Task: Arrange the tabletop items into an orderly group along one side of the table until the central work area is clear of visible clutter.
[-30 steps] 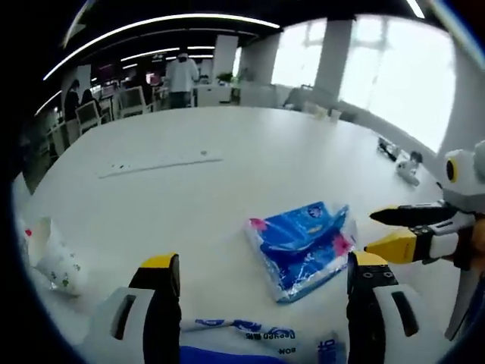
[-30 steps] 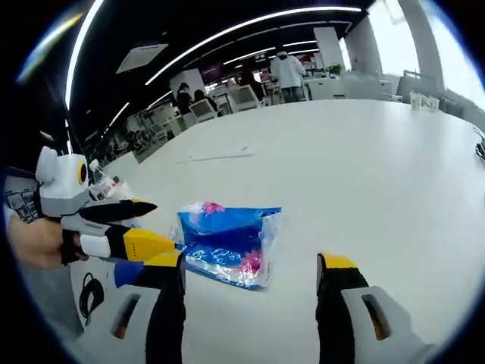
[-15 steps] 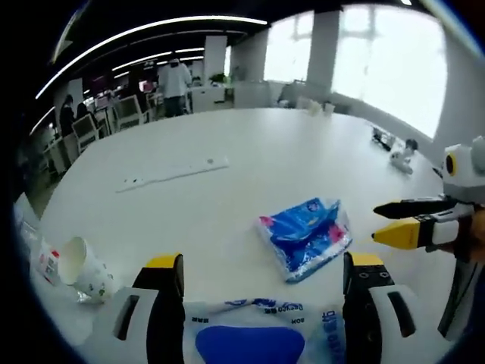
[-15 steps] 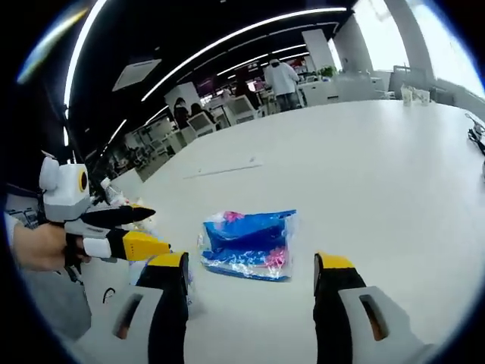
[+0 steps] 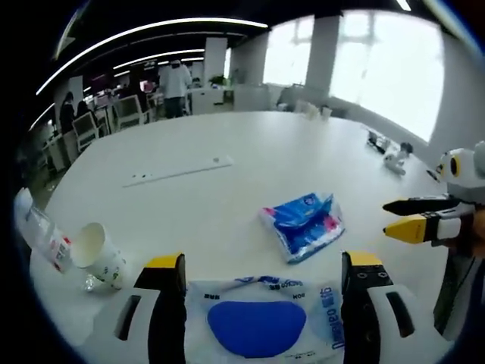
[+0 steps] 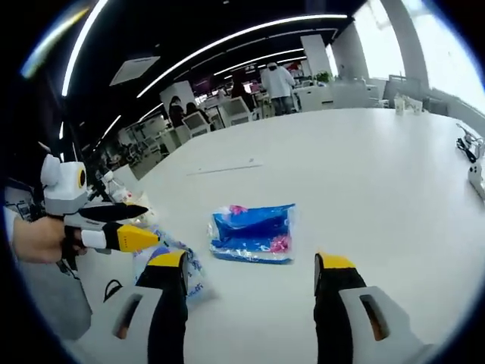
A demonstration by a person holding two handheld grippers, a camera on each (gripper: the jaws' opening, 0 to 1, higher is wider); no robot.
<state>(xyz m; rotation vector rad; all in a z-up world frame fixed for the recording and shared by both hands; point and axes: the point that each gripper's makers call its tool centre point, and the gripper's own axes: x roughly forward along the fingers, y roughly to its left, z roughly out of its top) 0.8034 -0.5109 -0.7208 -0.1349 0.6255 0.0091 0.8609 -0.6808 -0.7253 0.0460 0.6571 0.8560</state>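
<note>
A blue tissue pack (image 5: 303,224) lies on the white table (image 5: 250,144), a little ahead of my left gripper (image 5: 262,262), which is open and holds nothing. Just below its jaws lies a white wipes pack (image 5: 258,326) with a blue oval lid. A paper cup (image 5: 98,254) lies on its side at the left, beside a clear bottle (image 5: 42,235). My right gripper (image 5: 413,216) comes in from the right, open. In the right gripper view the tissue pack (image 6: 254,231) lies ahead of the open right gripper (image 6: 250,262), with the left gripper (image 6: 129,224) at the left above the wipes pack (image 6: 182,269).
A long white strip (image 5: 178,171) lies flat farther back on the table. Small black and white items with a cable (image 5: 386,152) sit near the far right edge, also seen in the right gripper view (image 6: 466,144). Chairs and people stand beyond the table.
Both cameras have drawn back from the table. The wipes pack's lid and the cup have come further into the left gripper view. The items themselves lie where they were.
</note>
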